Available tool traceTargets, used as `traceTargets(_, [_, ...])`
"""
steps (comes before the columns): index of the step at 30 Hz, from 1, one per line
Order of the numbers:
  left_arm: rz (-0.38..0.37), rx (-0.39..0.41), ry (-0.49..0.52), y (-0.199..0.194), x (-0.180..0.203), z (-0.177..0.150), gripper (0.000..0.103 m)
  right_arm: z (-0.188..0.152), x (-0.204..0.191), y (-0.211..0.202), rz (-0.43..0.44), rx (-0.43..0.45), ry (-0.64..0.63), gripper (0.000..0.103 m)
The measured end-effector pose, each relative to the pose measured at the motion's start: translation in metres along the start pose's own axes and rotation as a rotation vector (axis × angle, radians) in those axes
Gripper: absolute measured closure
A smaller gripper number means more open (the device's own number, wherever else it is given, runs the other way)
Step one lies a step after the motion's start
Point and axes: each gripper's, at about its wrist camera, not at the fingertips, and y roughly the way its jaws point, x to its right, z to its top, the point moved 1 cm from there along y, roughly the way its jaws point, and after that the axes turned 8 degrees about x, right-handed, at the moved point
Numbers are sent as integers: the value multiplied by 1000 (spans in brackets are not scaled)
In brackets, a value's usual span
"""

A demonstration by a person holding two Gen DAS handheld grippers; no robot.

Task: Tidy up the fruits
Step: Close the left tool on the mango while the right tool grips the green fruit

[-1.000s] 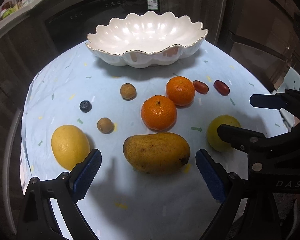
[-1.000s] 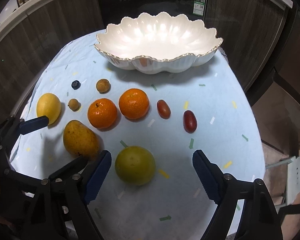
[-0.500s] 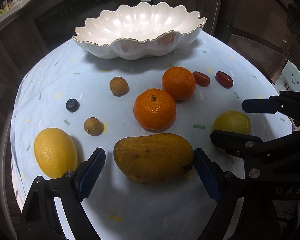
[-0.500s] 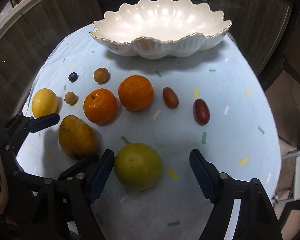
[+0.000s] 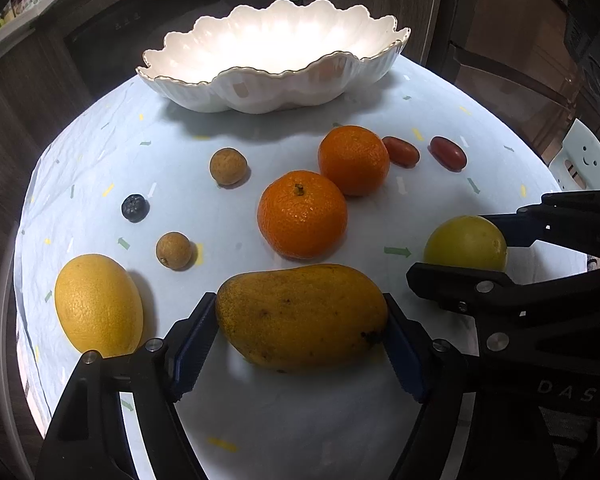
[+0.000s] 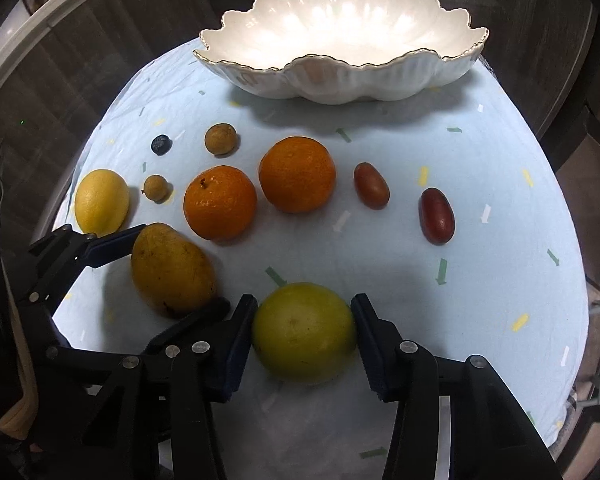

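A white scalloped bowl (image 5: 276,60) stands empty at the far side of the table; it also shows in the right wrist view (image 6: 340,64). My left gripper (image 5: 300,328) is shut on a yellow-brown mango (image 5: 300,314) that lies on the cloth. My right gripper (image 6: 304,328) is shut on a round yellow-green fruit (image 6: 304,332), also on the cloth. Two oranges (image 5: 302,214) (image 5: 354,160) sit in the middle. A lemon (image 5: 98,304) lies at the left.
Two small brown longans (image 5: 228,166) (image 5: 174,250), a blueberry (image 5: 134,208) and two red oblong fruits (image 5: 400,151) (image 5: 448,153) lie loose on the pale blue cloth (image 5: 260,420). Dark cabinets stand behind the table. A pale chair (image 5: 584,160) is at the right.
Both grippers moved forward and down and closed: the left onto the mango, the right onto the yellow-green fruit. Both were wide open before.
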Motion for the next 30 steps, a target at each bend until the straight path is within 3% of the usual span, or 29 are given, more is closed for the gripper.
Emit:
traceTargets(9, [28,-5,-14,-5,-1,0,27,1,2,-9,-9,21,-6,54])
traceTargets(30, [103,65,-48,-52,-2,22,27,17,2,-58,-15,138,7,54])
